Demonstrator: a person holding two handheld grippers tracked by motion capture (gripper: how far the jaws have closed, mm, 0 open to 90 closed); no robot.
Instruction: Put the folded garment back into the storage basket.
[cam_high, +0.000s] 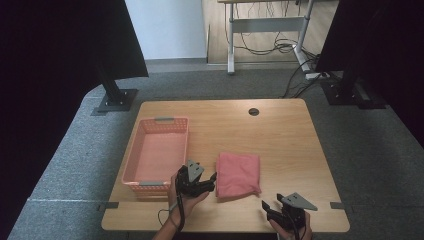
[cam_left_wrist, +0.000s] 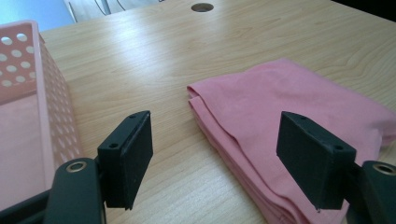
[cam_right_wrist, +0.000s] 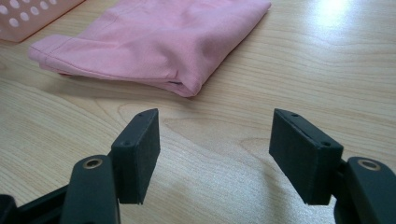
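A folded pink cloth (cam_high: 238, 174) lies flat on the wooden table (cam_high: 280, 135), just right of a pink perforated basket (cam_high: 134, 159) that holds nothing. My left gripper (cam_high: 211, 182) stands open at the cloth's near left edge, between basket and cloth. In the left gripper view the jaws (cam_left_wrist: 217, 140) frame the cloth's (cam_left_wrist: 289, 98) folded edge, with the basket wall (cam_left_wrist: 51, 107) at the left. My right gripper (cam_high: 267, 206) is open near the table's front edge, below and right of the cloth. In the right gripper view its jaws (cam_right_wrist: 215, 140) are over bare wood, short of the cloth (cam_right_wrist: 159, 37).
A round cable hole (cam_high: 254, 111) sits near the table's far edge. Grey carpet surrounds the table, with black stand bases (cam_high: 117, 100) at the back left and back right. A desk frame with loose cables (cam_high: 280, 47) stands farther back.
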